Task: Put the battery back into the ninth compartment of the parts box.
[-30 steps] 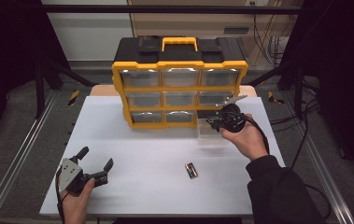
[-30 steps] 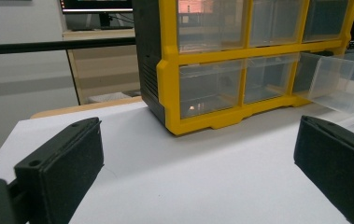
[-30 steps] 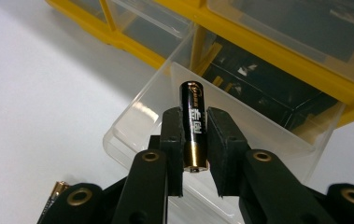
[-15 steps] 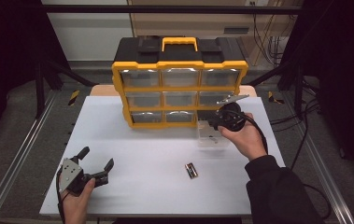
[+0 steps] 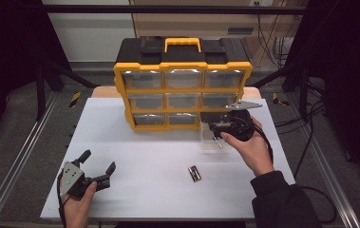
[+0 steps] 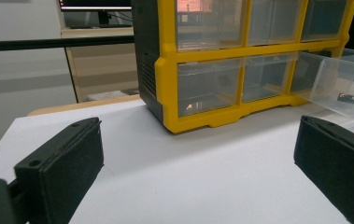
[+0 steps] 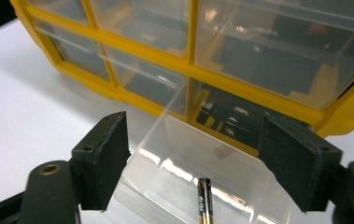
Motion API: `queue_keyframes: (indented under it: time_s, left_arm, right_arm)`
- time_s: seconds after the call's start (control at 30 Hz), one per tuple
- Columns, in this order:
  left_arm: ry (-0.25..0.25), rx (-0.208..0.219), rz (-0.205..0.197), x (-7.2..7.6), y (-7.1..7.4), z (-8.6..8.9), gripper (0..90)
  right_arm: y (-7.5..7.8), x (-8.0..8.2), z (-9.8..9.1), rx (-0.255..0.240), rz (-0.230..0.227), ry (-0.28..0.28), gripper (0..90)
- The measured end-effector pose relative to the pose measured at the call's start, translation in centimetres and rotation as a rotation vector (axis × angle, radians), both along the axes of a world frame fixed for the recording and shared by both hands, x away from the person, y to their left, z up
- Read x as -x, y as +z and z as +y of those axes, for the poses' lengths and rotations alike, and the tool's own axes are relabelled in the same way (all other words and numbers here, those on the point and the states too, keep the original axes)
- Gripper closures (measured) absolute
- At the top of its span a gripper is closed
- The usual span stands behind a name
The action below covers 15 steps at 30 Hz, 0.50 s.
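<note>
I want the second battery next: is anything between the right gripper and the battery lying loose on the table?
Nothing visible does. The loose battery lies alone on the white table, nearer the person than the pulled-out clear drawer, over which the right gripper hangs, jaws just opened.

White tabletop [image 5: 135, 142], black frame rails [image 5: 21, 156], cables [image 5: 310, 142].

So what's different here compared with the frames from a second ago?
The right gripper has just opened its jaws above the pulled-out clear drawer; a battery now lies inside it, free of the pads. The hand has drawn back slightly from the yellow organizer. Unchanged: the left gripper rests open at the near left, and the second battery lies on the white table.
</note>
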<state>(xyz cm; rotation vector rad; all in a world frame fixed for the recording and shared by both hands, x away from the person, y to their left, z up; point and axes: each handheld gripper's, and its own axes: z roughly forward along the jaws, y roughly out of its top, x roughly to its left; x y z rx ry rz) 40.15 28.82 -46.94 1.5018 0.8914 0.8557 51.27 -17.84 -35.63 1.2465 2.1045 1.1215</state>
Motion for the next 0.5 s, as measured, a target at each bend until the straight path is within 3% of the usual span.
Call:
queue_keyframes:
  time_s: [0.13,0.5]
  left_arm:
    - [-0.007,-0.003,0.001,-0.1,-0.1,-0.1,0.8]
    - [-0.011,-0.008,-0.007,0.1,0.0,0.1,0.7]
  right_arm:
    - [0.5,0.8,0.2,-0.022,-0.036,-0.007,16.6]
    - [0.4,2.4,0.9,-0.038,-0.06,-0.013,11.4]
